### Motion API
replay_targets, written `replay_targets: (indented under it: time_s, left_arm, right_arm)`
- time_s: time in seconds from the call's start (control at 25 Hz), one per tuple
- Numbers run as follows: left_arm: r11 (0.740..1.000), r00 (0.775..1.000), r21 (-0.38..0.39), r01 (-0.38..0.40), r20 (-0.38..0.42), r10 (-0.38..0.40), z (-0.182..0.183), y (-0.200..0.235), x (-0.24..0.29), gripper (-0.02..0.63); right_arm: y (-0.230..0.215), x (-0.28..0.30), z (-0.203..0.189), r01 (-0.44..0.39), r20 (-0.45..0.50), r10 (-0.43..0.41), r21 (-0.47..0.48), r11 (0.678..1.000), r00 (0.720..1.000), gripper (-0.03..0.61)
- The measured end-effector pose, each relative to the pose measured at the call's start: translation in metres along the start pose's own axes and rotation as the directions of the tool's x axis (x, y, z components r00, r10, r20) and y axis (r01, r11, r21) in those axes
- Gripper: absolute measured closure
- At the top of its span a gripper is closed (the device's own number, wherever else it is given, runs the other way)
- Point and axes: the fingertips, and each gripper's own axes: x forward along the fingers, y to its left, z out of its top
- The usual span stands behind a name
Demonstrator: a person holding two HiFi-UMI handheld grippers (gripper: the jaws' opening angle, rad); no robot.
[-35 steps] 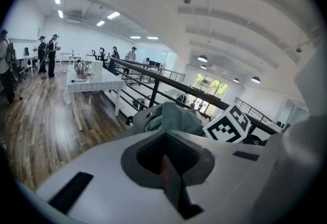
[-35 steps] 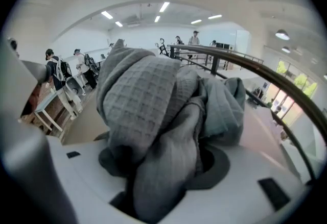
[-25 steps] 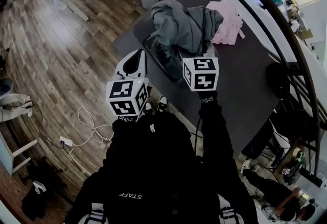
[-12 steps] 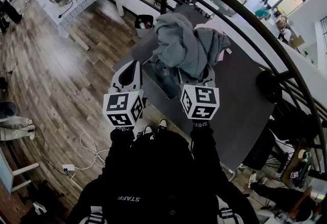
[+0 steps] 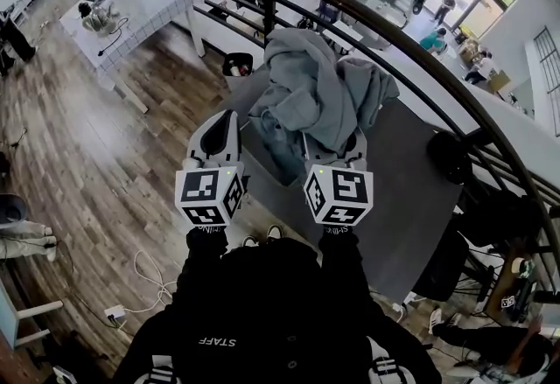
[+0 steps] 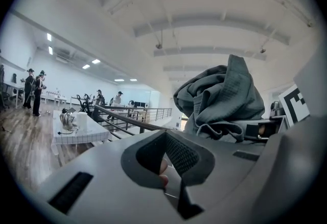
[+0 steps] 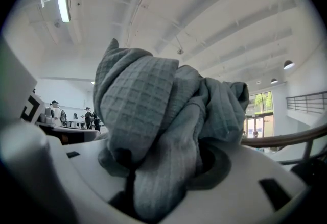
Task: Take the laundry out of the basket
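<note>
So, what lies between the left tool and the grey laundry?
Nothing: the head view shows a bare gap between the left tool and the grey laundry, which the right tool grips.

The garment (image 7: 153, 116) is grey-green waffle check, the table (image 5: 411, 190) dark grey.

The garment (image 7: 148, 100) is grey-green cloth, matt, with a raised waffle weave on one fold and fine ribbing on another. The left gripper (image 5: 229, 117) and right gripper (image 5: 332, 144) have smooth, matt, pale grey plastic shells. The left one's pad (image 6: 180, 154) is dark with a fine cross-hatched grain. The floor (image 5: 105, 137) is wood plank with a soft sheen. The table (image 5: 411, 190) is dark grey and matt. The railing (image 5: 367, 19) looks like dark, smooth metal.
</note>
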Motion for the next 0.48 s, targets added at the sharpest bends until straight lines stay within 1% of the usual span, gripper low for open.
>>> replay_targets:
  time_s: [0.2, 0.48]
  left_arm:
    - [1.0, 0.999, 0.015, 0.008, 0.035, -0.009, 0.012, -0.001, 0.003, 0.612]
    - [0.999, 0.998, 0.031, 0.034, 0.054, -0.035, 0.022, -0.007, 0.005, 0.612]
  right_arm:
    - [0.002, -0.002, 0.01, 0.009, 0.03, -0.009, -0.01, 1.0, 1.0, 0.303]
    - [0.003, -0.007, 0.023, 0.022, 0.063, -0.021, -0.015, 1.0, 0.998, 0.302]
